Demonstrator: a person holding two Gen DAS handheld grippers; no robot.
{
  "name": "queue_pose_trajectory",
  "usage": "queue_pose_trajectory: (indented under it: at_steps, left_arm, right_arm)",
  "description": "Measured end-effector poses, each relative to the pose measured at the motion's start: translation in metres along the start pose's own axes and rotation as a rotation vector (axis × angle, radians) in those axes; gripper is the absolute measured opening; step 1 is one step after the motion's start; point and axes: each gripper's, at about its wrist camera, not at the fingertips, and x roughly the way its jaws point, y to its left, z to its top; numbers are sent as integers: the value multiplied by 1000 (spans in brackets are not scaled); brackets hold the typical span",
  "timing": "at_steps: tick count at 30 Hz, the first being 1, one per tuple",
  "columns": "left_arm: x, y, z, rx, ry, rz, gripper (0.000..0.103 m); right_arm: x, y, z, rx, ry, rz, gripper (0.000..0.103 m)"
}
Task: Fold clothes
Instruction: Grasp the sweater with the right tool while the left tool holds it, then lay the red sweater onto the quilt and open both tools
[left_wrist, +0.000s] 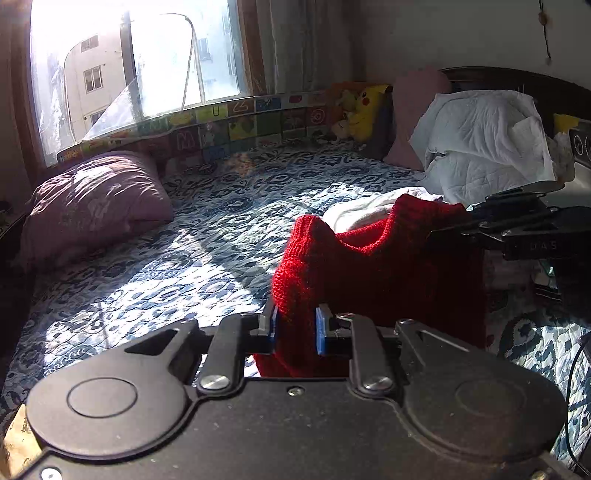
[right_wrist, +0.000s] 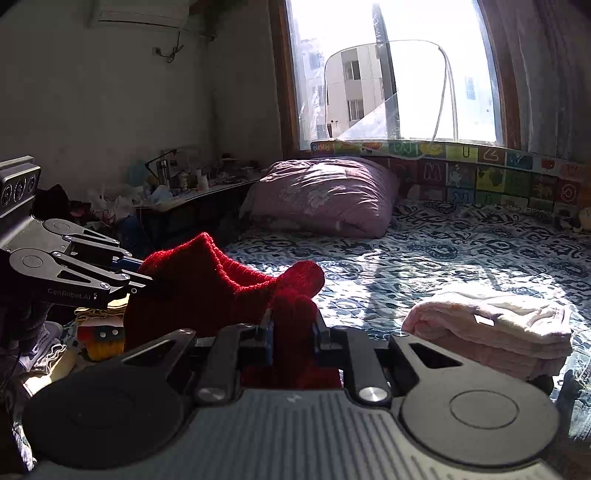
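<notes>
Red knit (left_wrist: 369, 273), held in the air above the bed (left_wrist: 166, 258) near its front edge, stretched between both grippers. Left gripper (left_wrist: 294, 328): fingers closed on one edge of the knit, blue pads (left_wrist: 320, 326) pressing the fabric from both sides. Right gripper (right_wrist: 291, 332): fingers likewise clamped on a bunched edge of the knit; in the left view its tips are buried in the fabric, so the exact hold there is unclear. Folded pink garment (right_wrist: 491, 332): on the bed, near the front edge, well apart from the knit. Purple pillow (right_wrist: 321, 195): at the bed's far corner below the window (right_wrist: 395, 70). White quilt (left_wrist: 484, 140): heaped at the headboard.
</notes>
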Motion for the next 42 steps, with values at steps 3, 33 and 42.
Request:
queue_pose_trajectory:
  at_steps: [3, 33, 42]
  left_arm:
    - [-15, 1, 18, 47, -147, 73, 18]
    - [-79, -188, -318, 905, 82, -74, 18]
    - [-93, -206, -360, 1056, 111, -45, 21]
  right_arm:
    - [-2, 0, 19, -22, -109, -40, 19]
    - [-73, 193, -300, -751, 294, 130, 19]
    - [-97, 224, -332, -919, 329, 115, 19]
